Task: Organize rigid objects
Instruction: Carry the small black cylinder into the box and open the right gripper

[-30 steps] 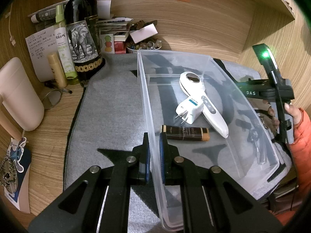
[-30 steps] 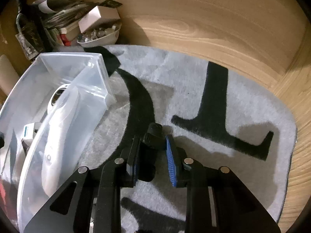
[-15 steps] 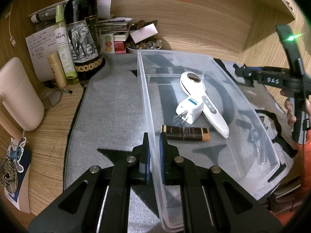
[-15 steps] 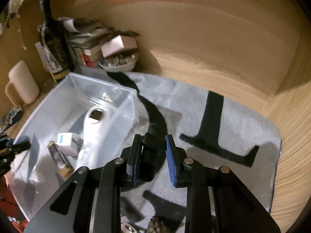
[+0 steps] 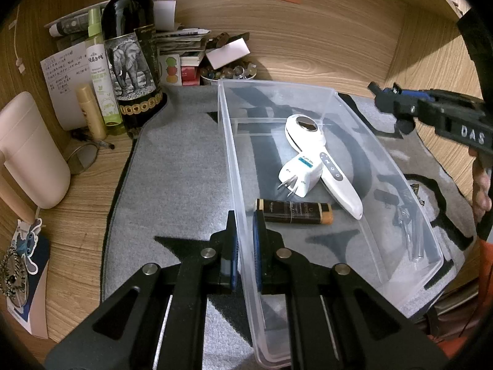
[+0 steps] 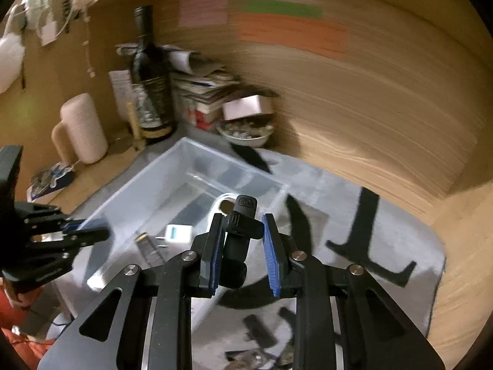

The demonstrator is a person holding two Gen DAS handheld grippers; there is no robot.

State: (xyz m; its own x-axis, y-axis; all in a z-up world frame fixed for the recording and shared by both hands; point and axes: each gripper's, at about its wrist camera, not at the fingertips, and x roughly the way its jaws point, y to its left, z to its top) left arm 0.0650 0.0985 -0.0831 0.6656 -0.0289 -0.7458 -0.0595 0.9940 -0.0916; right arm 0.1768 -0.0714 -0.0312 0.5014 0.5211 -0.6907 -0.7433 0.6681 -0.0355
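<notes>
A clear plastic bin stands on a grey mat. My left gripper is shut on the bin's near left wall. Inside lie a white handheld device, a white plug adapter and a dark tube with a tan cap. My right gripper is shut on a small black device and holds it in the air above the bin; it shows at the right in the left wrist view.
A wine bottle, spray bottle, small tan bottle, beige mug, papers and a bowl of trinkets crowd the back left corner. Small dark items lie on the mat right of the bin.
My right gripper rose off the mat with the black device and swung left, over the bin. My left gripper kept its hold on the bin wall.
</notes>
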